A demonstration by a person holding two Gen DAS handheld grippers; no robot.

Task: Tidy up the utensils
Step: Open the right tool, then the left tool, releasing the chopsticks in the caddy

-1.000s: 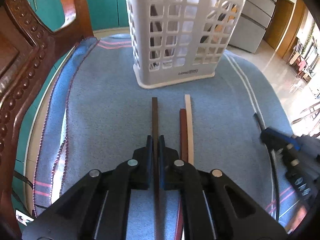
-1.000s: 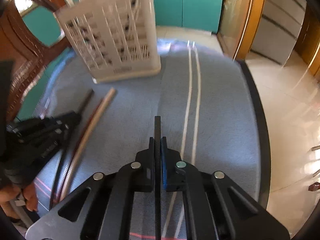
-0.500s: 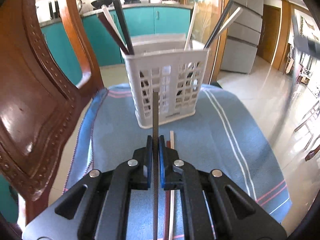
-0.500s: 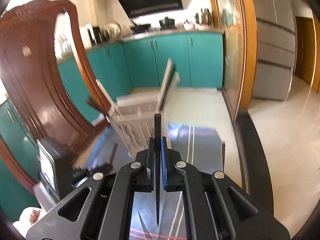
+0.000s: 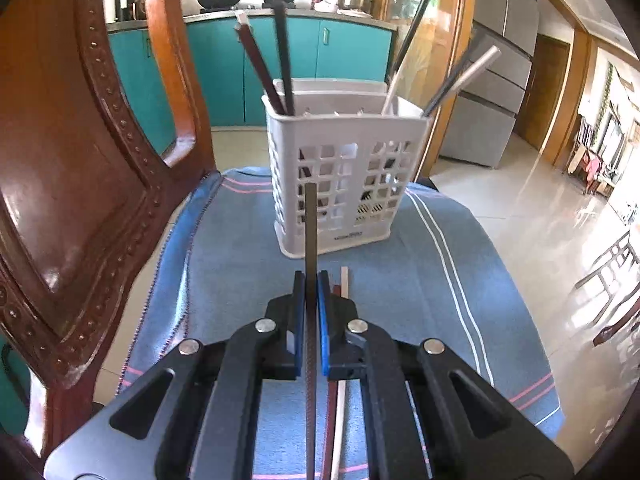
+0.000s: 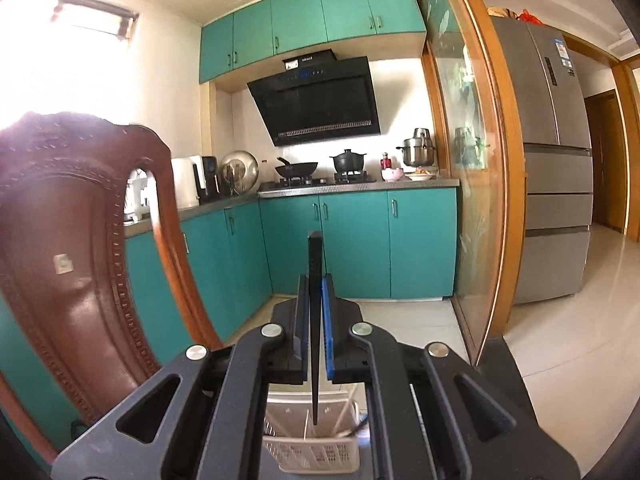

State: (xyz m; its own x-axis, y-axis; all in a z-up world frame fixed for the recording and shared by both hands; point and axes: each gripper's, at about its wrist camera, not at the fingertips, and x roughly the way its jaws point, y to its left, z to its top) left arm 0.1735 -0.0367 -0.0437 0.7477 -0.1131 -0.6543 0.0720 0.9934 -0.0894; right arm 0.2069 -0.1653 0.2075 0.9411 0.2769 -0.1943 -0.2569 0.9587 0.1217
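A white slotted utensil basket (image 5: 340, 184) stands on a blue towel (image 5: 240, 272) and holds several chopsticks leaning out of it. My left gripper (image 5: 311, 280) is shut on a dark chopstick (image 5: 310, 224) that points toward the basket's front wall. Under it on the towel lie a reddish-brown chopstick (image 5: 335, 290) and a pale chopstick (image 5: 344, 276). My right gripper (image 6: 314, 280) is shut on a black chopstick (image 6: 315, 256), held high and nearly level. The basket (image 6: 312, 444) shows below between its arms, with the black chopstick's lower end over its open top.
A carved wooden chair back (image 5: 80, 160) rises close on the left, and it shows as the chair back (image 6: 72, 260) in the right wrist view. Teal kitchen cabinets (image 6: 360, 240), a stove with pots and a grey fridge (image 6: 552, 160) stand beyond. Tiled floor (image 5: 540, 220) lies right of the towel.
Both grippers rose with their chopsticks. The right one went up far and tilted from looking down at the towel to facing the kitchen. The left view rose a little.
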